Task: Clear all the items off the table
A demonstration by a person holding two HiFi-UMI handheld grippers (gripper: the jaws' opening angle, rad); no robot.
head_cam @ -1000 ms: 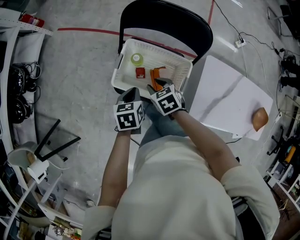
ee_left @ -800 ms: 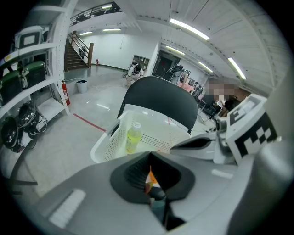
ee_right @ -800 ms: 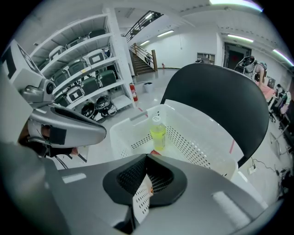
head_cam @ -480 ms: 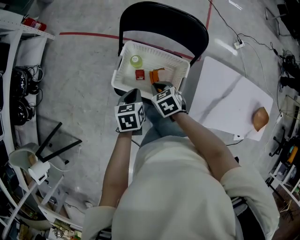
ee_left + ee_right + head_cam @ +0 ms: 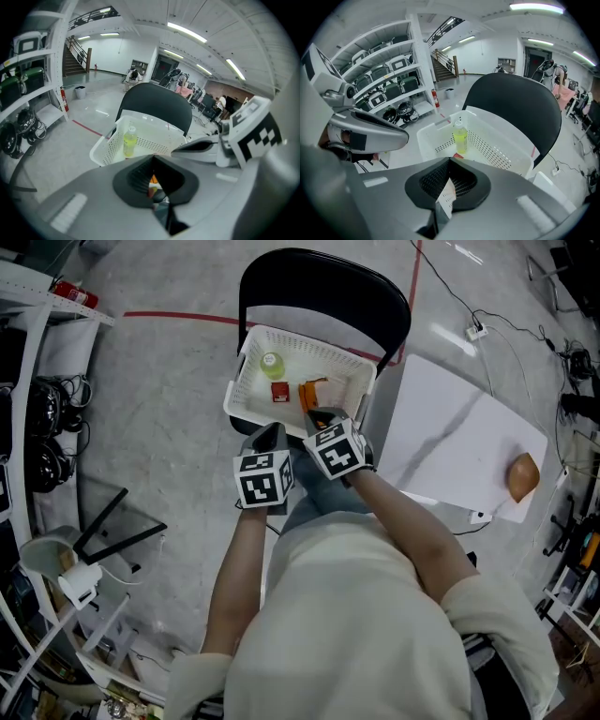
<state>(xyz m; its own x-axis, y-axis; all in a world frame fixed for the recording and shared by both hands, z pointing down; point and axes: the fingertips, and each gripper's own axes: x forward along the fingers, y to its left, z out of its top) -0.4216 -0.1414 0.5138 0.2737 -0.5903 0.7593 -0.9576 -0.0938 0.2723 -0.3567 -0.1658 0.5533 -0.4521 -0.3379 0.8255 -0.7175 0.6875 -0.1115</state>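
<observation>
Hovering at basket [image 5: 240,371] near rim, left tool [image 5: 272,434], right tool [image 5: 319,416], bottle [image 5: 272,362] beyond

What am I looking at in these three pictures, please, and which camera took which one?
A person holds a hand-held grasping tool in each hand; no robot arm is involved. The cubes with black-and-white squares are part of the tools.

The top-down picture comes from a camera on the person's head. It shows the left tool and the right tool at the near edge of a white basket, which sits on a black chair. The other two pictures come from wide-angle cameras riding on each tool, looking along its jaws.

In the basket are a yellow-green bottle, a small red item and an orange item. On the white table at the right lies one brown rounded object.

Both tools are shut, and neither seems to hold anything.
</observation>
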